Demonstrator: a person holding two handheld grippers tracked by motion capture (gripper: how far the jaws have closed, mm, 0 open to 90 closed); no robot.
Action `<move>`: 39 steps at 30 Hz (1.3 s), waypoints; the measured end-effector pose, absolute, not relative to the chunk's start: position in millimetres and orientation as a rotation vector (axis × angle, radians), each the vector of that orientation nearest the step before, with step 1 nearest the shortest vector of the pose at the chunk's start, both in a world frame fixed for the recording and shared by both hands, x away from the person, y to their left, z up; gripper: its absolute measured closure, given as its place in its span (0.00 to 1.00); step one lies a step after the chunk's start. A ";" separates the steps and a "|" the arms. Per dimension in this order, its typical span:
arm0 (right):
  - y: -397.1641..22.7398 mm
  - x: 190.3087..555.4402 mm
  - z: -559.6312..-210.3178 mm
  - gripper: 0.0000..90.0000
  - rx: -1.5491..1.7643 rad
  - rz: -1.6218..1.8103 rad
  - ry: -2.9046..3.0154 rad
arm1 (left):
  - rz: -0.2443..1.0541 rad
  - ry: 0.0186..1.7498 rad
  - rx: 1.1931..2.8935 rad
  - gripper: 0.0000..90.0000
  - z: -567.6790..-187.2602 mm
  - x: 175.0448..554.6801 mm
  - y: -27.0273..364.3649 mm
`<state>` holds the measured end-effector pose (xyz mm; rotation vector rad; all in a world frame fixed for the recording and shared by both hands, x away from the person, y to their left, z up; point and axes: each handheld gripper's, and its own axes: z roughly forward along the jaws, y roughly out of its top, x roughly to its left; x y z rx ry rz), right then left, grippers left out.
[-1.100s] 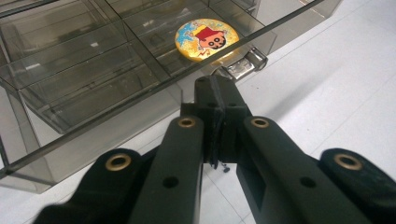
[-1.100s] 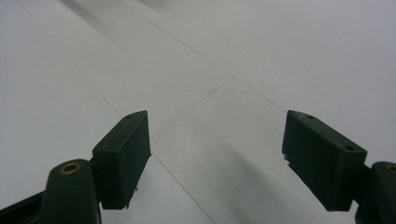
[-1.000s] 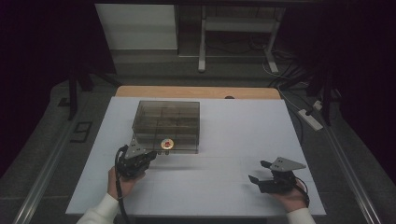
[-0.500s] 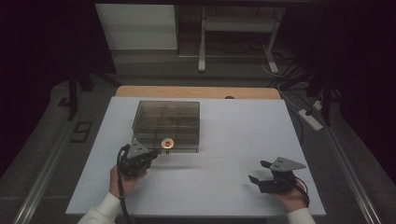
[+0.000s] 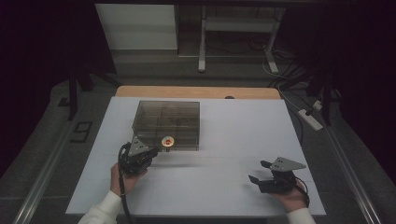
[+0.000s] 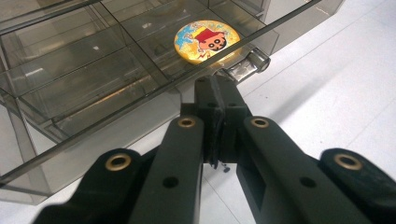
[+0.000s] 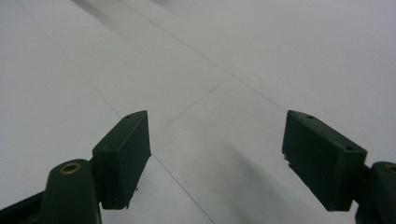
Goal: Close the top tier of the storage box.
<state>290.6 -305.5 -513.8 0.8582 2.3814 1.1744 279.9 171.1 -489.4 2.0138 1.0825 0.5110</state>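
Left gripper (image 6: 218,88) has its two black jaws pressed tight together with nothing between them. Its tip sits right at the front edge of the clear plastic box (image 6: 70,79), just beside the little clear latch (image 6: 247,65) near the top middle of the left gripper view. That box has many small compartments. One round badge (image 6: 207,39) with a cartoon face rests at the top of that view, on the box over a front compartment; I cannot tell if it lies on the lid or inside.

In the high view, the box (image 5: 166,122) stands a bit left of the middle of the white table (image 5: 243,140), and the badge (image 5: 168,141) shows at its front edge.

Right gripper (image 5: 265,172) rests on the table at the lower right, well apart from the box. Its jaws stand wide apart and hold nothing.

The job looks like it is just starting. I think the box is not yet opened, and the latch is the next thing to work.
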 end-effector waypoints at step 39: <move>-304.0 291.7 -516.5 0.26 0.863 1.162 2.391 | 0.545 1.089 1.979 0.99 -493.2 304.1 174.6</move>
